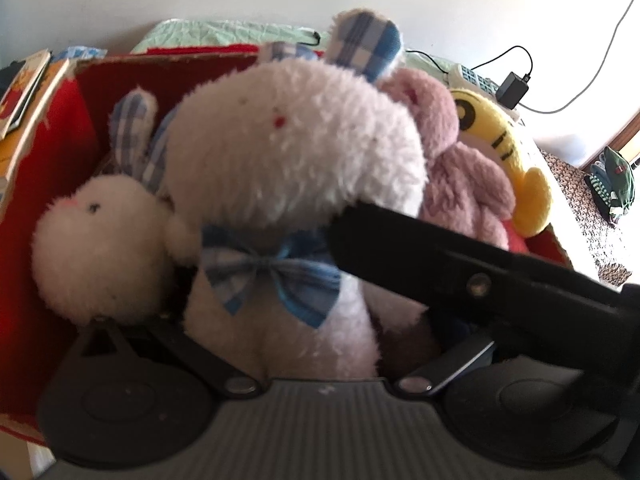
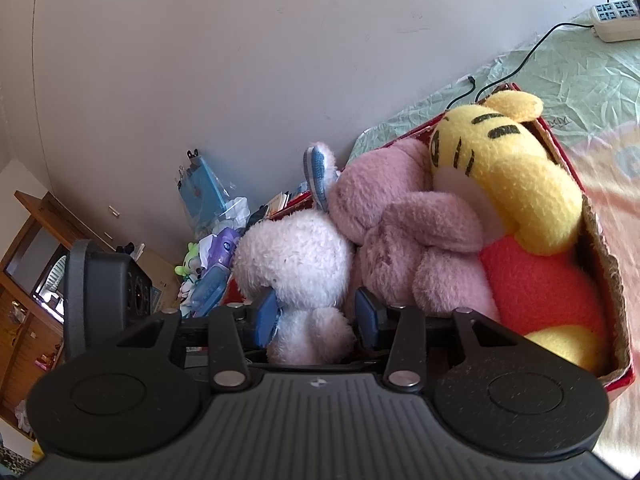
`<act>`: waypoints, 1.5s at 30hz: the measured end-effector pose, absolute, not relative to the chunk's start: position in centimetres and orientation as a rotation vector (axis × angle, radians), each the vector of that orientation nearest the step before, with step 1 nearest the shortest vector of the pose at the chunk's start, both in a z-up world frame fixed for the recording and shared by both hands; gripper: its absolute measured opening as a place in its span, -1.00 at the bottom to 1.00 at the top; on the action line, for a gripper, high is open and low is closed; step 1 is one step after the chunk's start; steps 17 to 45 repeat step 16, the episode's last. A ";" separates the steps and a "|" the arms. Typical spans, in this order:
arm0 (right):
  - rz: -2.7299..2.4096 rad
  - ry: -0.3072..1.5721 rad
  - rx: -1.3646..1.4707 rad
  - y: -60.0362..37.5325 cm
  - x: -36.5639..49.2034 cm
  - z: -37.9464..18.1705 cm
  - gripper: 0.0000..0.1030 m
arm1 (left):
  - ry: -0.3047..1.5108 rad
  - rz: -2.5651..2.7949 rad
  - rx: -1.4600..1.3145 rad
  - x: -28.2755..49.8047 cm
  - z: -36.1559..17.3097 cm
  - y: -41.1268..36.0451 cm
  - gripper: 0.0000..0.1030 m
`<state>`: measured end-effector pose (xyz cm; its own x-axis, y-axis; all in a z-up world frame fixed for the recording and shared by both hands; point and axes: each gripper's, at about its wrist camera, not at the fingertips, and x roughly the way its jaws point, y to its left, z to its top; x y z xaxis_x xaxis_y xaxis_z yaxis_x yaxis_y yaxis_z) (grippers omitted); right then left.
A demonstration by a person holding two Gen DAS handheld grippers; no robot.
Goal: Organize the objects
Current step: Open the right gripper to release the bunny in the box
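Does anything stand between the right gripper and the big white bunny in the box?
Nothing visible. The white bunny sits directly between the pads of the right gripper; the pink plush only crowds its side.

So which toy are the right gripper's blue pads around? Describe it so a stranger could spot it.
Find the red cardboard box on the bed. Three big plush toys sit in a row inside: a yellow striped tiger, a pink bear, then the white rabbit. It is the only white one there, with blue checked ears and bow tie.
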<state>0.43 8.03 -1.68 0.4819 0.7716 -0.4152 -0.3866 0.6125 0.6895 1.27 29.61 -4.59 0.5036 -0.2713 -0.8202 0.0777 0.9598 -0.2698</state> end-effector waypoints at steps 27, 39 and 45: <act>0.753 0.776 0.542 8.0 0.5 -1.7 -0.14 | 1.012 -0.255 -0.187 1.9 -4.9 29.8 0.99; 0.753 0.776 0.542 8.0 0.5 -1.7 -0.14 | 1.012 -0.255 -0.187 1.9 -4.9 29.8 0.99; 0.753 0.776 0.542 8.0 0.5 -1.7 -0.14 | 1.012 -0.255 -0.187 1.9 -4.9 29.8 0.99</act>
